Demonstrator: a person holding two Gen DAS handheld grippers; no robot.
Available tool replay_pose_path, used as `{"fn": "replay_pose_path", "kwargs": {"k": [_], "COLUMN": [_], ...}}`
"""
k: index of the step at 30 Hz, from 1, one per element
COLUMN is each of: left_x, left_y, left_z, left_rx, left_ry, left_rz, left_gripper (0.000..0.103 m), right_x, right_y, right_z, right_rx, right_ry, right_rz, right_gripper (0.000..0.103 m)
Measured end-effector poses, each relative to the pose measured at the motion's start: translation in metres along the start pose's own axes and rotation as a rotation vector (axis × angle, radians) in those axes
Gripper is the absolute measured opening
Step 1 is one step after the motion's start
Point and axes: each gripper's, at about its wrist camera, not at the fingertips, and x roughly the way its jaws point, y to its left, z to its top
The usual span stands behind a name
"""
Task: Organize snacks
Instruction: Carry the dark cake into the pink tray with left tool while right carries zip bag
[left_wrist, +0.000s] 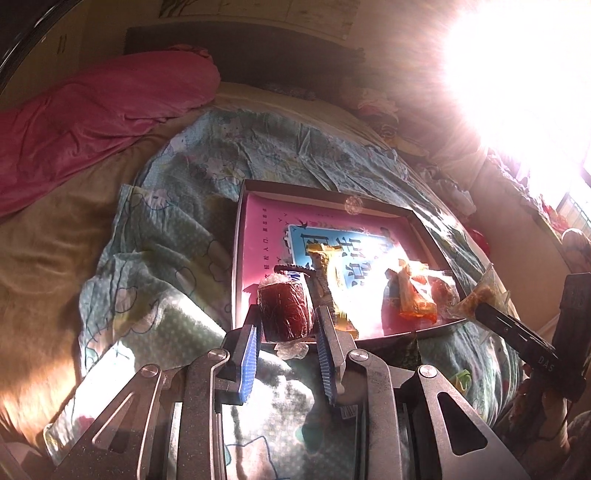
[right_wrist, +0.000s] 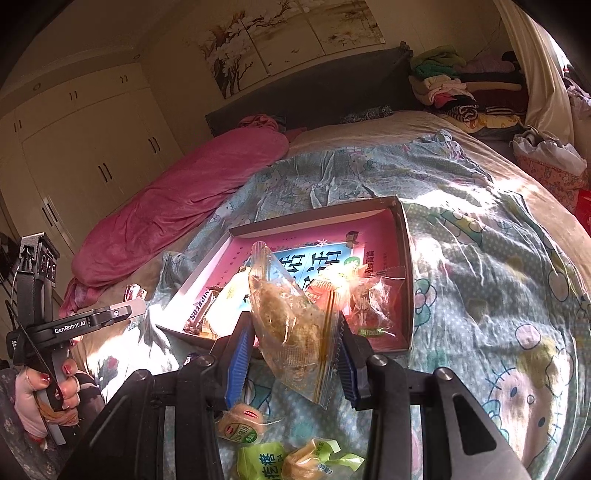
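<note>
Two grippers loaded: left gripper (left_wrist: 286, 328) clamps dark red roll (left_wrist: 284, 312); right gripper (right_wrist: 291, 345) pinches clear snack pouch (right_wrist: 286, 317). "SNICKERS" bar (right_wrist: 199, 310) lower left in pink box (right_wrist: 402, 266); "GenRobot.AI" on left gripper's body.

The far right of the bed (left_wrist: 424, 155) is washed out by window glare in the left wrist view; print on the box (left_wrist: 255, 236) floor is partly covered by snacks.

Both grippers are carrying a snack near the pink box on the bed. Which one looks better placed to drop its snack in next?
Probably the right. The right gripper holds the clear snack packet at the pink box near edge. The left gripper grips the dark red wrapped roll at the box's left corner.
</note>
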Motion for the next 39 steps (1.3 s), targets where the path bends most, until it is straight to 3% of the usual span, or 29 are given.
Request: {"fn": "replay_pose_path", "kwargs": {"k": [30,39], "left_x": [0.046,0.059], "left_y": [0.001,0.005], "left_z": [0.003,-0.001], "left_rx": [0.041,0.019], "left_ry": [0.038,0.074], "left_rz": [0.061,0.035], "left_gripper": [0.029,0.029], "right_x": [0.005,0.011], "right_y": [-0.003,-0.002], "right_z": [0.007,0.009], "right_rx": [-0.007,-0.019], "right_ry": [-0.011,-0.001], "right_rz": [-0.033,-0.032], "right_gripper": [0.042,0.042]}}
